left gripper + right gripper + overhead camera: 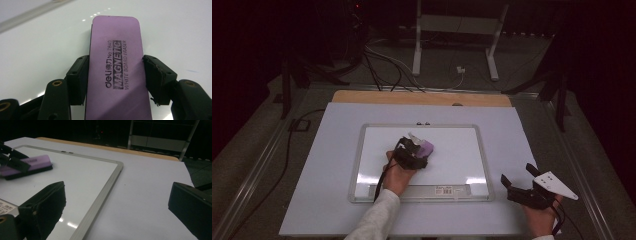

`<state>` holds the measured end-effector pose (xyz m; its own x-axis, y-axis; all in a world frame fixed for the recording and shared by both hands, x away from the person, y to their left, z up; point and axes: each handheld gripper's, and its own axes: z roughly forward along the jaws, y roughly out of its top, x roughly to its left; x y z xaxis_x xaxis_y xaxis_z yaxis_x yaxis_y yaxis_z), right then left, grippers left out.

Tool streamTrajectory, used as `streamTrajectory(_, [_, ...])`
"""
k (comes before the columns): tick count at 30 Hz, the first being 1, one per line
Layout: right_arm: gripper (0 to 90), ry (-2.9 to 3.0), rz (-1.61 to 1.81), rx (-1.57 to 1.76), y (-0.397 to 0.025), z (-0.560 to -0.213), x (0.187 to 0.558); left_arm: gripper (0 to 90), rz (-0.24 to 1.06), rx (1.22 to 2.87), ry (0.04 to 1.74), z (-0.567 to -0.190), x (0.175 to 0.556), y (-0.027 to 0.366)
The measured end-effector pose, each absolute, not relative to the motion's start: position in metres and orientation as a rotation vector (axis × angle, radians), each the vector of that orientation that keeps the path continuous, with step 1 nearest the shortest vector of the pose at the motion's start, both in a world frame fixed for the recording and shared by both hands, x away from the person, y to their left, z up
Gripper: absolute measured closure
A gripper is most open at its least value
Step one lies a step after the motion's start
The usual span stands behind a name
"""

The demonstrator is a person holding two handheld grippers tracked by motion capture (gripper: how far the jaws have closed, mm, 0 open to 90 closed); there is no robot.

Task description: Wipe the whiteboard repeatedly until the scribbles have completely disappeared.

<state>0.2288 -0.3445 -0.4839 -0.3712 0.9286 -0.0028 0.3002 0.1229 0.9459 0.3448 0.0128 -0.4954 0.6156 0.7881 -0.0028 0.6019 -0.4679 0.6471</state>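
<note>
Where fingers [77, 80] pinch it, purple eraser [117, 65] reads "MAGNETIC".

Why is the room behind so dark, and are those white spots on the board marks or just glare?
High view: the background is dim while the whiteboard is lit, with bright glare patches near its lower edge. Left gripper view: the purple eraser has sharp, readable print, and small light dots gleam beyond it. Right gripper view: the eraser looks blurred, the near jaws dark and soft.

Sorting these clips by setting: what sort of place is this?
Probably a lab or recording workspace: a whiteboard lies flat on a covered table, cables trail across the floor, and a metal stand rises behind in a dark room.
</note>
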Motion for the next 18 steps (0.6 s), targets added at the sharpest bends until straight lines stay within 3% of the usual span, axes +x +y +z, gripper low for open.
streamTrajectory(5, [1.8,1.766,1.260,1.193,-0.345,-0.484,0.229,42.0,0.302,2.270,0.977,-0.494,0.328,-0.016])
streamTrajectory(9, [1.8,1.766,1.259,1.194,-0.345,-0.484,0.229,42.0,0.330,2.307,0.916,-0.493,0.322,-0.027])
streamTrajectory(18, [1.8,1.758,1.259,1.195,-0.348,-0.484,0.228,42.0,0.463,2.238,1.133,-0.494,0.361,0.016])
